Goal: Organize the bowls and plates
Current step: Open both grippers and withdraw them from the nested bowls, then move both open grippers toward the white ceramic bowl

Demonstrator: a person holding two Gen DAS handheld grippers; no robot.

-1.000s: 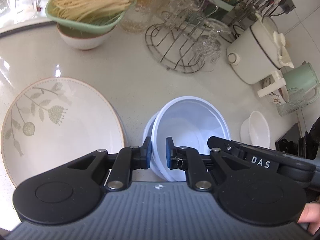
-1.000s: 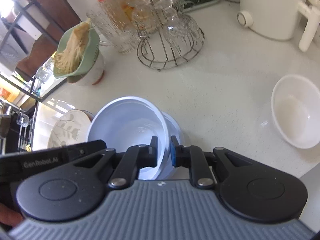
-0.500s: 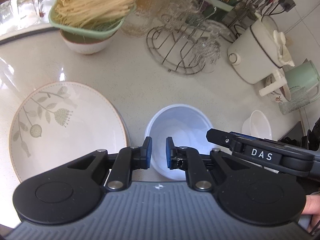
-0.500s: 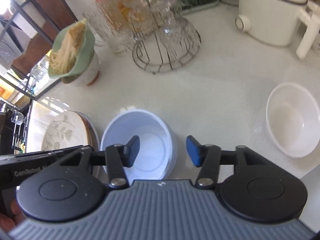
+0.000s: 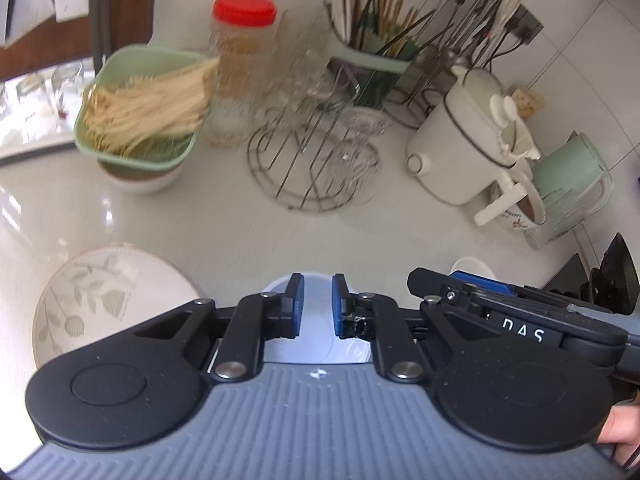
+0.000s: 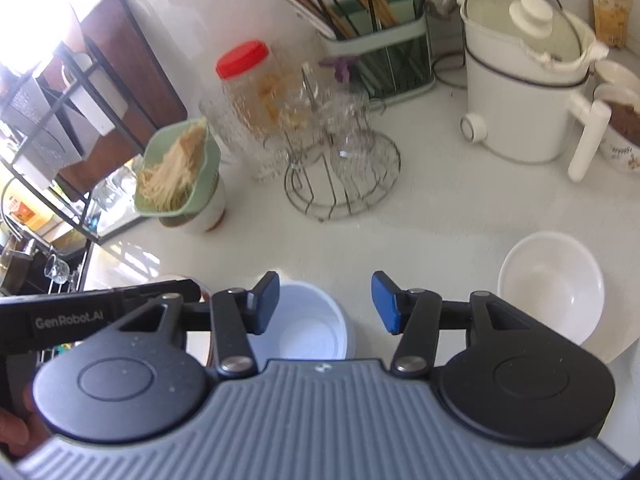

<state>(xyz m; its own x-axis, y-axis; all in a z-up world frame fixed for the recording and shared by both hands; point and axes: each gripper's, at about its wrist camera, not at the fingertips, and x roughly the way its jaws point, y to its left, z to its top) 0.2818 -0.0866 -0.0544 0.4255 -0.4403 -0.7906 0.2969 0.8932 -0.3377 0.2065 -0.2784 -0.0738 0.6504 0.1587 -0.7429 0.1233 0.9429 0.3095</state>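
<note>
Bowls: a pale blue plastic bowl (image 6: 308, 320) sits on the white worktop (image 6: 432, 216), below both grippers and partly hidden by their bodies; whether it is one bowl or a nested pair cannot be told. White bowl (image 6: 552, 292), empty, stands well apart to its right; in the left wrist view only a sliver of its rim shows. Plate with leaf pattern (image 5: 108, 304), to the left of the blue bowl, its near edge cut off by the left gripper's body.

Left gripper (image 5: 317, 306): clenched nearly closed, nothing between the pads, clear of the bowl beneath. Right gripper (image 6: 325, 306): released, jaws standing apart, nothing between them.

Surroundings, toward the back of the worktop: wire glass rack (image 6: 344, 176) with blurred glassware; red-lidded jar (image 5: 240, 68), contents indistinct; green tray of dry noodles (image 5: 148, 112) resting on a white bowl (image 5: 140, 178); green utensil caddy (image 6: 384, 52) holding chopsticks; white lidded electric pot (image 6: 520, 80); green mug (image 5: 572, 176) and a patterned cup beside it, contents unclear. Person's fingers show at the frame edges.
</note>
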